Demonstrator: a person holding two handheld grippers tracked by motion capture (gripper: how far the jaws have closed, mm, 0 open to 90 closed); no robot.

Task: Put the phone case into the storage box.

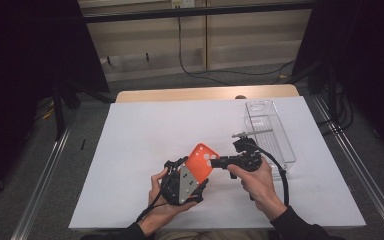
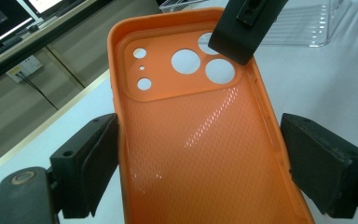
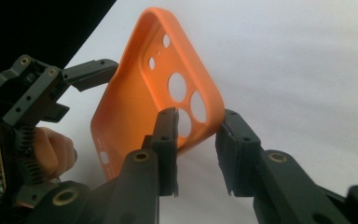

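Holding the orange case point(image 1: 200, 159) above the white sheet point(image 1: 130, 150), your left gripper point(image 1: 182, 182) sits at the sheet's 6 o'clock in the high view, your right gripper point(image 1: 230, 161) just beside the case at 3 o'clock, a clear bin point(image 1: 272, 135) beyond.

From the left gripper view, both jaws clamp the case's point(image 2: 200, 140) long edges; its long axis runs toward 12, camera holes up.

From the right gripper view, your jaws straddle the case's point(image 3: 140, 98) camera corner, parted, one pad point(image 3: 168, 135) seemingly touching, not yet clenched. That corner lies dead ahead.
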